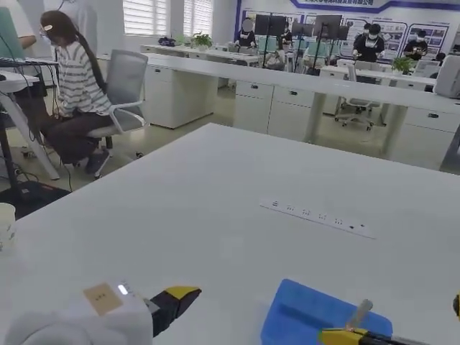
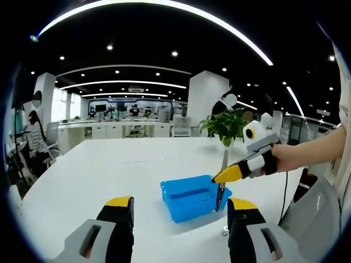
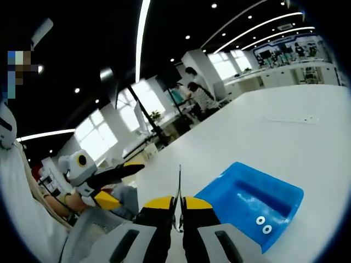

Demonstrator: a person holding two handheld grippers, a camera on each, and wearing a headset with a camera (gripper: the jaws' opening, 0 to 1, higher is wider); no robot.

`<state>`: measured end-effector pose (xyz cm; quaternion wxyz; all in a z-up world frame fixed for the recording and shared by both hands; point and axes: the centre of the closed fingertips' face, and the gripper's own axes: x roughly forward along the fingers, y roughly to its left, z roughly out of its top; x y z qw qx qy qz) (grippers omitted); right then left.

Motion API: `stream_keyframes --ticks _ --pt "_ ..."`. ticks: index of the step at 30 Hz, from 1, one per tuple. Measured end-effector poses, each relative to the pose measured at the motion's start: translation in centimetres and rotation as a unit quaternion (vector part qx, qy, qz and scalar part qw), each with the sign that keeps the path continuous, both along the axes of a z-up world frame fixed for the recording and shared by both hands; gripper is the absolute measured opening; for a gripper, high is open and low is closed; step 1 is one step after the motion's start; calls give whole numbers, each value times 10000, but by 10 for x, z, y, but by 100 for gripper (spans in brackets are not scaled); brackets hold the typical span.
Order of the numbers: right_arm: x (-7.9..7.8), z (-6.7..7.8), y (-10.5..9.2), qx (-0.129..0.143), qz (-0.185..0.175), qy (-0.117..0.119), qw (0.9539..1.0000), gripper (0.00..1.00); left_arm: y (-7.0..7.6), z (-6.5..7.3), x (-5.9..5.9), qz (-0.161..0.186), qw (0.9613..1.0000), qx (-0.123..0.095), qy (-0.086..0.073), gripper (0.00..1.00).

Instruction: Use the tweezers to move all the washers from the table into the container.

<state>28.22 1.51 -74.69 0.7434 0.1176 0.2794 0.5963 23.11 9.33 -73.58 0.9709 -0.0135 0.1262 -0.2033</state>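
Observation:
A blue container (image 1: 309,320) lies on the white table (image 1: 215,215) at the near right. My right gripper (image 3: 178,205) is shut on thin metal tweezers (image 3: 179,183), which point down at the container's (image 3: 274,189) near edge. Two washers (image 3: 262,223) lie inside it. In the left gripper view the right gripper (image 2: 238,171) holds the tweezers (image 2: 222,183) upright over the right end of the container (image 2: 186,200), and a small washer (image 2: 225,232) lies on the table just beside it. My left gripper (image 2: 181,219) stands wide open with nothing between its fingers, left of the container (image 1: 176,302).
A white power strip (image 1: 316,215) lies across the table beyond the container. A paper cup (image 1: 6,224) stands at the table's left edge. A person sits on a chair (image 1: 122,86) past the far left corner, with rows of desks behind.

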Motion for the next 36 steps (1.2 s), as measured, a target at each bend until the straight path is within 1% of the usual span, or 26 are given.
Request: stream_keyframes --ticks 1,3,4,5,8,12,16,17,18,21,24,26,27,31,33,36 --pt "6 2 -1 39 -74 11 10000 2 0 0 0 4 10000 5 -2 69" --pt "11 3 -2 40 -88 35 9999 2 0 0 0 8 10000 2 -10 69" --pt "16 4 -2 58 -170 57 9998 2 0 0 0 4 10000 -9 -13 69" --pt "22 4 -4 84 -239 99 9996 2 0 0 0 5 10000 -14 -15 69" --pt "34 2 -4 108 -349 152 9992 2 0 0 0 -4 10000 -19 -13 69" --pt "48 -8 -6 -17 -521 232 9984 2 0 0 0 -16 10000 -3 -6 69" --pt "61 -21 -8 -226 -660 206 9974 2 -1 0 -1 -22 10000 3 4 69" --pt "62 -24 -8 -285 -672 141 9972 2 -1 -1 -1 -23 10000 8 7 69" --pt "65 -29 -9 -426 -691 56 9967 2 -1 -1 -1 -23 10000 19 13 69" --pt "70 -39 -11 -648 -731 -97 9952 2 -1 -1 -1 -27 10000 28 20 69" --pt "74 -45 -11 -763 -738 -229 9941 2 -1 -2 -1 -24 10000 46 39 68" --pt "81 -49 -13 -861 -742 -322 9930 2 -1 -2 -1 -24 10000 49 40 68" --pt "83 -52 -13 -942 -719 -408 9921 2 -1 -3 -1 -25 10000 52 48 68" --pt "86 -60 -13 -1144 -656 -555 9897 2 -1 -3 0 -33 10000 69 59 68" --pt "86 -61 -11 -1170 -634 -573 9895 2 -1 -3 0 -34 9999 81 64 68" --pt "86 -65 -10 -1328 -514 -771 9868 2 -1 -4 0 -26 9999 87 72 68"
